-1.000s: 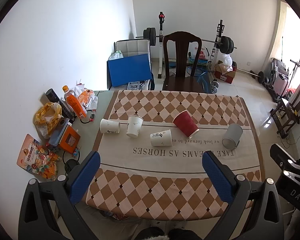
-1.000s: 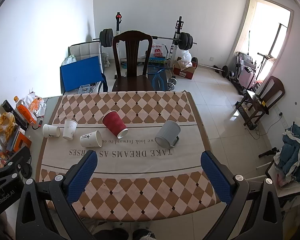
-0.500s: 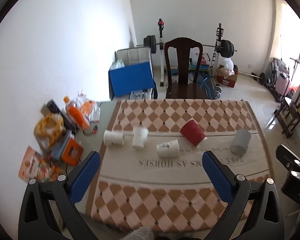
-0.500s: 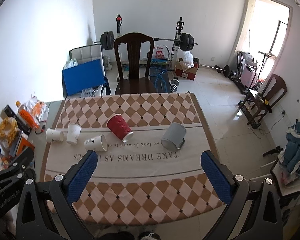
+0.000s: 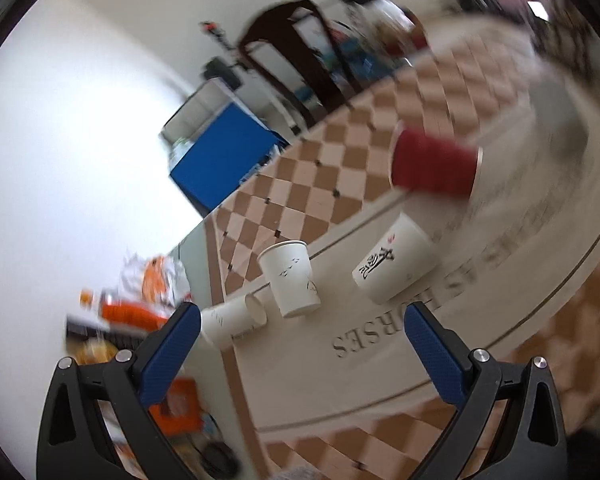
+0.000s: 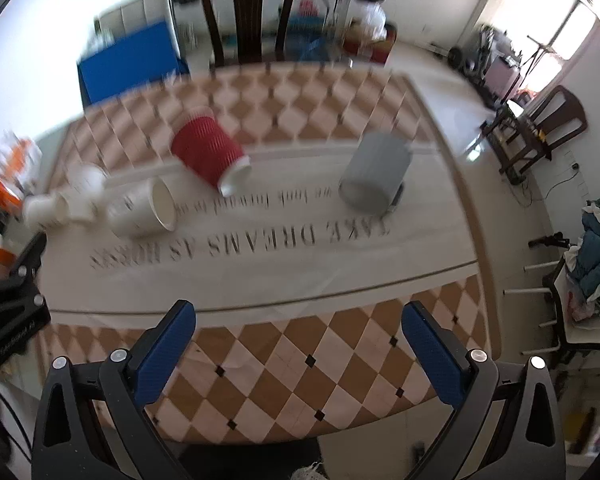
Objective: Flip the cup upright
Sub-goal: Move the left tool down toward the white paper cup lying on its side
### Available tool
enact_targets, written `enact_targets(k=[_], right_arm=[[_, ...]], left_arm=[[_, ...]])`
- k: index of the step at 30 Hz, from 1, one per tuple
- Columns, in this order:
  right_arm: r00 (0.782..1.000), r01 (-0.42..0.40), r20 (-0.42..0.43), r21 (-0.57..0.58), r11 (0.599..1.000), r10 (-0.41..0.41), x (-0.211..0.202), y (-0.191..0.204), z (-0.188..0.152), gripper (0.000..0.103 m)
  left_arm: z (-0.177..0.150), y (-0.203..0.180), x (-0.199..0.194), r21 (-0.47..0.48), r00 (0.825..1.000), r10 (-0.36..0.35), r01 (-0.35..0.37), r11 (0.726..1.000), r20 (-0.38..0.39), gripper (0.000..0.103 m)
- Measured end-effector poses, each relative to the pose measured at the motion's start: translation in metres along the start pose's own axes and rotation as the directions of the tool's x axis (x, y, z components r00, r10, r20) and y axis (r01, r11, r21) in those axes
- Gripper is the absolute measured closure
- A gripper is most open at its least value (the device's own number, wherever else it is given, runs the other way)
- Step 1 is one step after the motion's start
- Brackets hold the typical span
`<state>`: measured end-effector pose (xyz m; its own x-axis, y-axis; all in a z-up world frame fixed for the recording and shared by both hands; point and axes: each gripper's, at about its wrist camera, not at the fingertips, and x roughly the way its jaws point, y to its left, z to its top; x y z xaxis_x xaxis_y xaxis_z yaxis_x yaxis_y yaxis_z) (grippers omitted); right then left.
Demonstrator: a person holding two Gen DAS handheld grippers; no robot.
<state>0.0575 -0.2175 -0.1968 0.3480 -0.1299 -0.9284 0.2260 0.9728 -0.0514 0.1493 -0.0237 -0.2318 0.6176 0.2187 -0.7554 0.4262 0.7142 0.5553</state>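
Note:
Several cups are on the checkered tablecloth (image 6: 300, 360). A red ribbed cup (image 6: 208, 156) (image 5: 434, 166) lies on its side. A white cup with black calligraphy (image 5: 394, 266) (image 6: 142, 210) lies on its side. A grey mug (image 6: 374, 172) lies tipped. A white cup (image 5: 290, 278) stands upright, and another small white cup (image 5: 234, 322) lies on its side near the table's left edge. My left gripper (image 5: 300, 356) is open and empty, tilted, low over the table near the white cups. My right gripper (image 6: 298, 352) is open and empty above the table's near edge.
A dark wooden chair (image 6: 246, 8) stands at the table's far side, with a blue box (image 6: 128, 52) and gym weights behind. Snack packets and an orange bottle (image 5: 136, 308) crowd the table's left edge. A second chair (image 6: 540, 128) and clothes are at right.
Both grippers have moved forward and down toward the table. The left gripper has tilted and closed in on the white cups at the left. Both stay open.

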Motion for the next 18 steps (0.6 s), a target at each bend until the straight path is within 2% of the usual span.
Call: enact_targets(k=[5, 8, 10, 12, 18], right_arm=[[0.989, 0.006, -0.15, -0.05, 0.999, -0.014, 0.08, 0.015, 0.015, 0.008], [0.972, -0.007, -0.237, -0.083, 0.997, -0.013, 0.121, 0.02, 0.023, 0.013], [0.958, -0.014, -0.287, -0.099, 0.995, -0.015, 0.144, 0.022, 0.03, 0.015], [0.948, -0.025, -0.318, -0.105, 0.994, -0.01, 0.157, 0.021, 0.037, 0.015], [0.933, -0.032, -0.361, -0.126, 0.992, -0.015, 0.188, 0.021, 0.06, 0.015]], left_arm=[[0.015, -0.032, 0.052, 0.232, 1.0, 0.02, -0.015, 0.973, -0.02, 0.0], [0.024, -0.046, 0.078, 0.337, 0.998, -0.022, 0.043, 0.941, -0.065, 0.003], [0.03, -0.053, 0.09, 0.371, 0.995, -0.046, 0.076, 0.925, -0.089, 0.016], [0.038, -0.058, 0.103, 0.397, 0.989, -0.072, 0.117, 0.91, -0.126, 0.023], [0.051, -0.074, 0.127, 0.43, 0.974, -0.134, 0.202, 0.88, -0.184, 0.028]])
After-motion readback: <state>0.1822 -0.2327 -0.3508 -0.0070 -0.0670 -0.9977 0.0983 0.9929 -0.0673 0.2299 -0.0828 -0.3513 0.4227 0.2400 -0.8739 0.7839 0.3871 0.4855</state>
